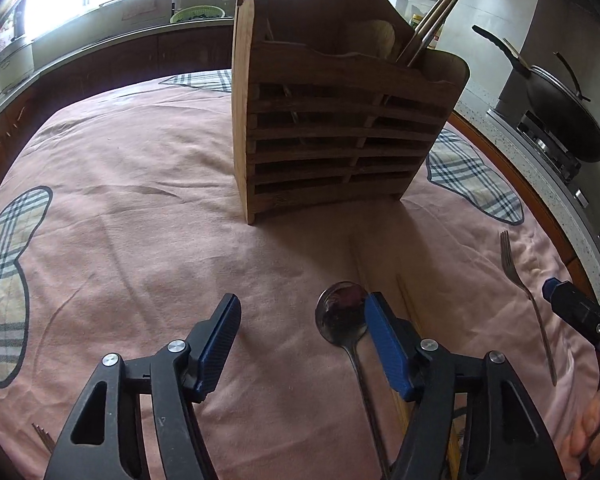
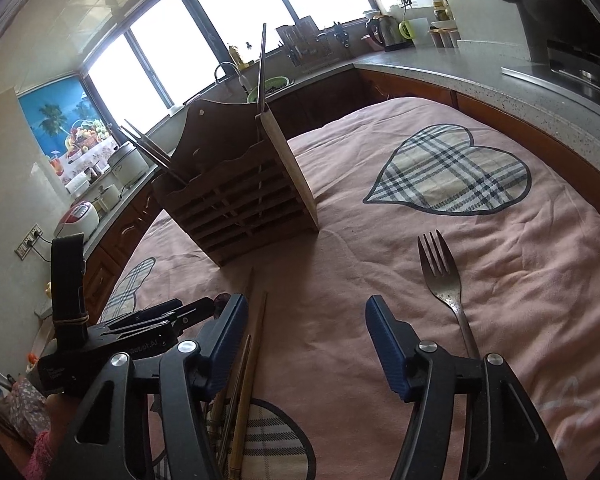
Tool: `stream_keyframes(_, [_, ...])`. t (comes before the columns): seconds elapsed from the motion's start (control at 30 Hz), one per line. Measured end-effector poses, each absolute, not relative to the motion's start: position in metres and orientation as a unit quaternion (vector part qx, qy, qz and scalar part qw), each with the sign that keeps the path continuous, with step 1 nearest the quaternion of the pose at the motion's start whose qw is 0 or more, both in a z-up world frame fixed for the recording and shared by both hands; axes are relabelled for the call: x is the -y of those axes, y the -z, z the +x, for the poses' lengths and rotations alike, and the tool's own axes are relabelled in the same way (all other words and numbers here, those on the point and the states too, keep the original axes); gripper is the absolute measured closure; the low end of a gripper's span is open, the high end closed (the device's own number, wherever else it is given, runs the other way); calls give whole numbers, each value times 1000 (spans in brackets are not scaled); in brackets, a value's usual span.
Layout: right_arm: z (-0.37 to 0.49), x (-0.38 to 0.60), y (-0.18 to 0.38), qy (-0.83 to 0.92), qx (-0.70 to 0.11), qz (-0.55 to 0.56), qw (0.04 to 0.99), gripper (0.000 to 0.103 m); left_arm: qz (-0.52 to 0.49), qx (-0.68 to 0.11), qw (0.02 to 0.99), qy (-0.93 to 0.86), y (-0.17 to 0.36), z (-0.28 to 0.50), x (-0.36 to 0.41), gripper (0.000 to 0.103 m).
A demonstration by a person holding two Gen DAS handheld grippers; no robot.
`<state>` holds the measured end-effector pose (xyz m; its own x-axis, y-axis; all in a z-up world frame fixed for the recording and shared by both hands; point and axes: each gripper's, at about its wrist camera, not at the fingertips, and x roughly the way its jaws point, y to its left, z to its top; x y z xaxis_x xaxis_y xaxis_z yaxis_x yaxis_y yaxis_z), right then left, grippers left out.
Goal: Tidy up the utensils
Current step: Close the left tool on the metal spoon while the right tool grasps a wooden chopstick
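Utensils lie loose on a pink cloth (image 1: 148,184) in front of both tongs. Left gripper (image 1: 302,330): jaws spread wide, holding nothing. Its right-hand finger (image 1: 384,344) overlaps the edge of the spoon (image 1: 342,316) bowl; contact or mere overlap, cannot tell. Spoon bowl sits just inside that finger, handle running back toward the camera under the gripper, bowl end pointing toward the wooden holder (image 1: 340,120). Wooden chopsticks (image 1: 410,320) lie just right of the spoon, roughly parallel to it.

Right gripper (image 2: 306,330): jaws also wide apart, empty. Chopsticks (image 2: 252,344) lie beside its left-hand finger (image 2: 228,336), long axis running from the camera toward the holder (image 2: 236,188). Fork (image 2: 444,280) lies just outside the right-hand finger, tines pointing away from the gripper, handle passing back beneath it.

Holder stands upright on the cloth beyond both grippers, slatted front facing them. Dark sticks (image 1: 432,20) lean out of one end compartment; a single thin rod (image 2: 262,68) rises from the other end. Wok (image 1: 560,108) sits on the stove at the far right in the left view.
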<state>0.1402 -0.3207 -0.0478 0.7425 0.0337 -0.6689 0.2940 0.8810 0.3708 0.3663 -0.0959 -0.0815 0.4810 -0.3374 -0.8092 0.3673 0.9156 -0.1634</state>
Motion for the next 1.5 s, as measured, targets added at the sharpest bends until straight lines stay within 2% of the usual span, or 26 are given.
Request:
stream_keyframes(0.13, [145, 326, 53, 74, -357, 237, 900, 41, 25, -465, 857, 220, 89, 377, 104, 65])
stream_keyframes(0.2, [148, 327, 56, 74, -360, 239, 899, 41, 24, -465, 853, 237, 91, 376, 109, 89])
stream_keyframes(0.4, [164, 319, 64, 57, -378, 235, 894, 62, 31, -459, 856, 238, 86, 367, 107, 101])
stream_keyframes(0.47, [172, 313, 66, 46, -386, 226, 893, 70, 18, -458, 858, 233, 83, 364, 98, 102])
stream_keyframes(0.67, [199, 293, 78, 20, -423, 199, 884, 83, -5, -458, 862, 218, 78, 355, 79, 102])
stream_keyframes(0.83, [220, 277, 90, 7, -453, 167, 876, 84, -12, -472, 858, 204, 85, 350, 63, 101])
stream_keyframes(0.97, [228, 268, 96, 14, -467, 135, 874, 91, -20, -486, 850, 203, 86, 352, 57, 99])
stream_keyframes(1.07, [229, 271, 95, 15, -473, 137, 870, 94, -27, -495, 845, 202, 86, 356, 50, 86])
stream_keyframes(1.17, [229, 273, 94, 12, -477, 135, 869, 94, -22, -493, 844, 208, 86, 359, 53, 80])
stream_keyframes(1.27, [229, 273, 94, 10, -476, 135, 869, 95, 0, -485, 849, 210, 86, 361, 62, 81])
stream_keyframes(1.3, [229, 274, 94, 10, -475, 137, 869, 95, 3, -485, 849, 212, 87, 361, 64, 92])
stream_keyframes(1.37, [228, 273, 93, 7, -472, 144, 870, 96, -4, -484, 847, 222, 86, 360, 65, 98])
stream_keyframes(1.5, [219, 276, 81, 5, -456, 154, 877, 98, -6, -471, 856, 212, 77, 350, 60, 100])
